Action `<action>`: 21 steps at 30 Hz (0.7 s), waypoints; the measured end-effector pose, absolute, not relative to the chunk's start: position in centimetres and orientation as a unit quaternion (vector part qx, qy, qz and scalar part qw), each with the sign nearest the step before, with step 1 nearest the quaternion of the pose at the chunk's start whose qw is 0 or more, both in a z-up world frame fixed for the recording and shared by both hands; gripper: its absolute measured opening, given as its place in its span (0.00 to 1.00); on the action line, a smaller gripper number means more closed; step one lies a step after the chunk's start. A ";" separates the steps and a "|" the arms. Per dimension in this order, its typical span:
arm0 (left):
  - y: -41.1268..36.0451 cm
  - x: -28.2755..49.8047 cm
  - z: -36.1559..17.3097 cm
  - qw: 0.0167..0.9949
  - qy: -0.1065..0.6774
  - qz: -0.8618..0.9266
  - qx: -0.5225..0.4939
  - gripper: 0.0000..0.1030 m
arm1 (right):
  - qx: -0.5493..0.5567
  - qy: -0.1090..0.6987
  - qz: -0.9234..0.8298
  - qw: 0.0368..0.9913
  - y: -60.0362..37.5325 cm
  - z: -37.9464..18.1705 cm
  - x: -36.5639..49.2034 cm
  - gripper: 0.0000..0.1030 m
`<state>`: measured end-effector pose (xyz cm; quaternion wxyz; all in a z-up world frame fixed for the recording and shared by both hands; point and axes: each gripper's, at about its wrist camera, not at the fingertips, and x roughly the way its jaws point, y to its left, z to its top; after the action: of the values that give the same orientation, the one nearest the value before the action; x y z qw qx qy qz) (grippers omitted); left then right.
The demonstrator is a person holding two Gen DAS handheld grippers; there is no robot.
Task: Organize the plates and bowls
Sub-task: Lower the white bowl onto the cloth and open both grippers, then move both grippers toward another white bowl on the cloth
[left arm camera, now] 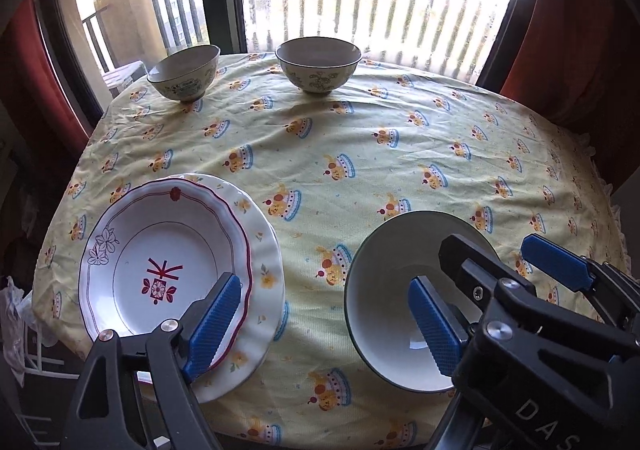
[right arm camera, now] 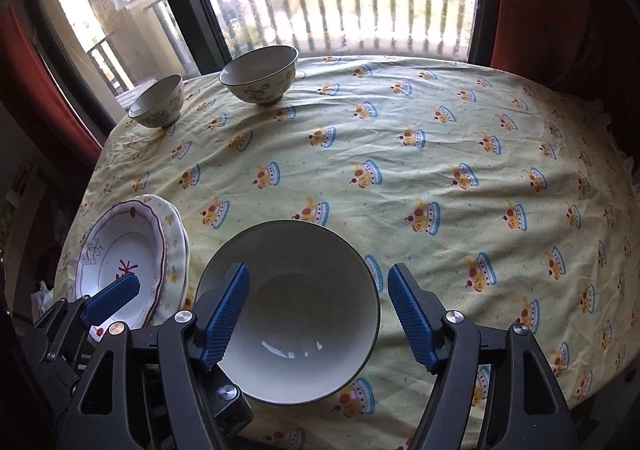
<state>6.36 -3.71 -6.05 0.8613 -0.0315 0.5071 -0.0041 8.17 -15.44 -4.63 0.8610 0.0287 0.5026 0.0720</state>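
Yellow tablecloth [right arm camera: 400,177] bears 1 upright bowl [right arm camera: 292,310] under the right gripper [right arm camera: 320,318], jaws spread.

left wrist: steep, near, over plates [left arm camera: 168,262]; right wrist: same, over bowl [right arm camera: 296,310]; shared: whole tabletop [left arm camera: 360,153]

Two stacked plates [left arm camera: 168,254], big white bowl [right arm camera: 292,314] beside, two patterned bowls [left arm camera: 318,65] far.

Left tongs [left arm camera: 324,324] stood open above the desk [left arm camera: 360,153]. Stacked plates [left arm camera: 168,262] lay left, white bowl [left arm camera: 384,290] right; two patterned bowls [left arm camera: 318,63] sat far back.
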 end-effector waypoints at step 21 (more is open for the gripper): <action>7.1 13.1 -3.0 0.873 0.484 -0.068 0.000 0.86 | 0.054 0.467 0.016 0.882 -3.9 -1.5 13.5 0.73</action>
<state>13.13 7.09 -2.97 0.8726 0.0000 0.4837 -0.0678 13.53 -3.88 -1.46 0.8822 0.0543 0.4674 0.0162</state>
